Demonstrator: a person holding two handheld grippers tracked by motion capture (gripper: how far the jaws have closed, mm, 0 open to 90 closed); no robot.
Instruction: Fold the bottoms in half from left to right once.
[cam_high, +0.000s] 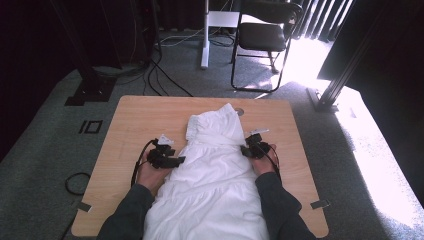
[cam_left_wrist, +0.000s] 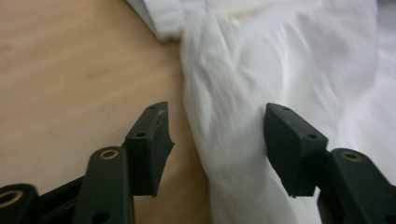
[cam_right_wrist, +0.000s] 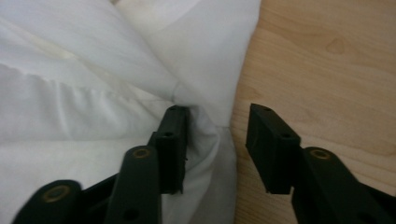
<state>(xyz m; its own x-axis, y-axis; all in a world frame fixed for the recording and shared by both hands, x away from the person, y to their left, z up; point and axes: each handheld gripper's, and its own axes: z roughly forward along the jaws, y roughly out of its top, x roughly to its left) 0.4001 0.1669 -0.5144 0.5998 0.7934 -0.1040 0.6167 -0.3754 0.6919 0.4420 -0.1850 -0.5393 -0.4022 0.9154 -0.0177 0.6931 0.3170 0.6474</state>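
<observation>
A white garment (cam_high: 215, 170) lies along the middle of the wooden table (cam_high: 145, 115), its narrow gathered end pointing away from me. My left gripper (cam_high: 175, 161) sits at the cloth's left edge. In the left gripper view its jaws (cam_left_wrist: 215, 121) stand open astride that edge (cam_left_wrist: 224, 140), one jaw over bare wood and the other against the white fabric (cam_left_wrist: 289, 60). My right gripper (cam_high: 245, 149) is at the right edge of the garment. In the right gripper view its jaws (cam_right_wrist: 217, 121) are open too, with a bunched fold (cam_right_wrist: 205, 135) between them and the white cloth (cam_right_wrist: 70, 93) to the left.
A black folding chair (cam_high: 265, 35) and a white stand leg (cam_high: 205, 45) are on the carpet beyond the table. Cables (cam_high: 75, 182) lie on the floor to the left. Bare wood (cam_right_wrist: 327, 70) flanks the garment on both sides.
</observation>
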